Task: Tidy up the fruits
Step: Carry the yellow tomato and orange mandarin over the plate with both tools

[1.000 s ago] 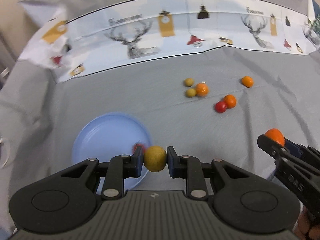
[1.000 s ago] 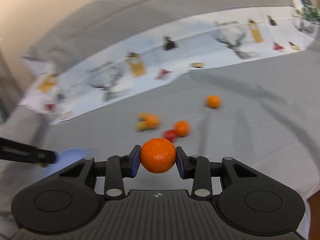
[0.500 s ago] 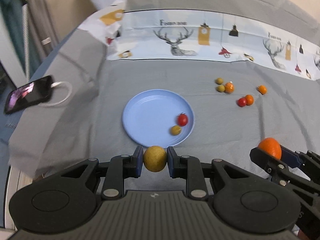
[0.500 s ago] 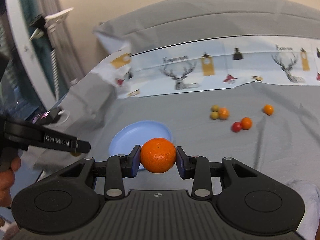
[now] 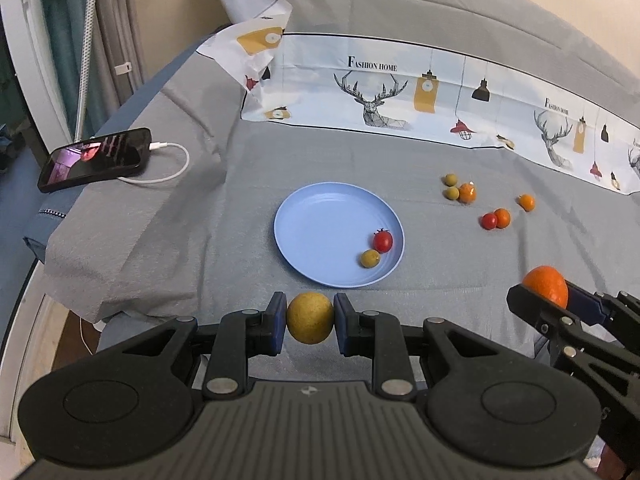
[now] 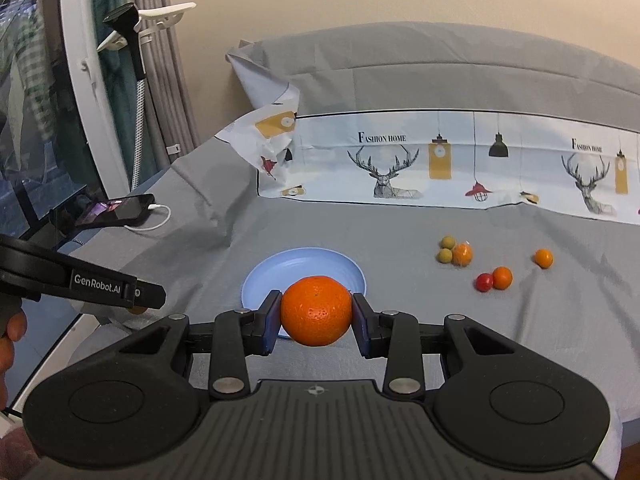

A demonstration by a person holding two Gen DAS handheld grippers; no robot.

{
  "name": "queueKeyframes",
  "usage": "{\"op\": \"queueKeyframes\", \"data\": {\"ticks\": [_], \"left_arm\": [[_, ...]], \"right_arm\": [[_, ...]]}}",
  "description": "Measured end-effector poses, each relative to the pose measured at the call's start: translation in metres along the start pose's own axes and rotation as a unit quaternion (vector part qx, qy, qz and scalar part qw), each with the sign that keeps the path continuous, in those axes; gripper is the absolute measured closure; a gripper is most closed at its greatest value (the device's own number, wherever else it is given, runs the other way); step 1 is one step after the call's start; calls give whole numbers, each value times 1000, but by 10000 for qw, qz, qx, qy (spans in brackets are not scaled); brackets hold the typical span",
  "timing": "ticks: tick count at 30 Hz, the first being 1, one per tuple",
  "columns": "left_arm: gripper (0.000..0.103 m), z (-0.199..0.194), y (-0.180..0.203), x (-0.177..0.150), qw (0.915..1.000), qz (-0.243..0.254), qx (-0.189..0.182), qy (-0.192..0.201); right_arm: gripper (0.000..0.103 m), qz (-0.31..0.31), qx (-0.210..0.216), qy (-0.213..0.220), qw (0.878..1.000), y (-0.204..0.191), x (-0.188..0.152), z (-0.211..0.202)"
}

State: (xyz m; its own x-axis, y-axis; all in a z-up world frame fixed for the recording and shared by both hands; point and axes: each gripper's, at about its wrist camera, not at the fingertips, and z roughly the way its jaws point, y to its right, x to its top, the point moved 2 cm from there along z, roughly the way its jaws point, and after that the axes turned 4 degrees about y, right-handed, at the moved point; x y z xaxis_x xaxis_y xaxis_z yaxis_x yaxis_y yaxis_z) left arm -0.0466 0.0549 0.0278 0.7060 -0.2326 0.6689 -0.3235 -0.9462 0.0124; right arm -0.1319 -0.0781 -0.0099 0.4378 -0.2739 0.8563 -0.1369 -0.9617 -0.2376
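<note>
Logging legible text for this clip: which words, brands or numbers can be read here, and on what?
"FASHION HOME": on the printed cloth by the deer, left wrist view.
"FASHION HOME": repeated further right on the same cloth, smaller.
"GenRobot.AI": on the side of the left gripper, right wrist view.
The phone screen is lit, but nothing on it is readable.
No numbers are legible.

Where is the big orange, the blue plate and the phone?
big orange (image 6: 316,310): right wrist view, middle of its peel, held in the fingers.
blue plate (image 5: 320,224): left wrist view, bare middle of the dish.
phone (image 5: 96,159): left wrist view, middle of its screen.
</note>
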Motion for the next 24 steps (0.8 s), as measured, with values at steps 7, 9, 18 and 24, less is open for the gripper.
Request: {"op": "queueKeyframes", "data": {"ticks": [7, 9, 18, 24], "left_arm": [[75, 8, 0, 2, 10000, -16, -33, -86], [75, 12, -1, 1, 9999, -28, -29, -125], [75, 29, -5, 3, 9995, -93, -20, -299], [75, 42, -9, 8, 9990, -176, 11, -407]], "right_arm": [[65, 11, -11, -107, 9999, 1, -2, 6], [65, 17, -4, -154, 9999, 2, -2, 9], [65, -59, 2, -282, 9996, -1, -4, 22], [65, -98, 4, -408, 9991, 0, -5, 35]]}}
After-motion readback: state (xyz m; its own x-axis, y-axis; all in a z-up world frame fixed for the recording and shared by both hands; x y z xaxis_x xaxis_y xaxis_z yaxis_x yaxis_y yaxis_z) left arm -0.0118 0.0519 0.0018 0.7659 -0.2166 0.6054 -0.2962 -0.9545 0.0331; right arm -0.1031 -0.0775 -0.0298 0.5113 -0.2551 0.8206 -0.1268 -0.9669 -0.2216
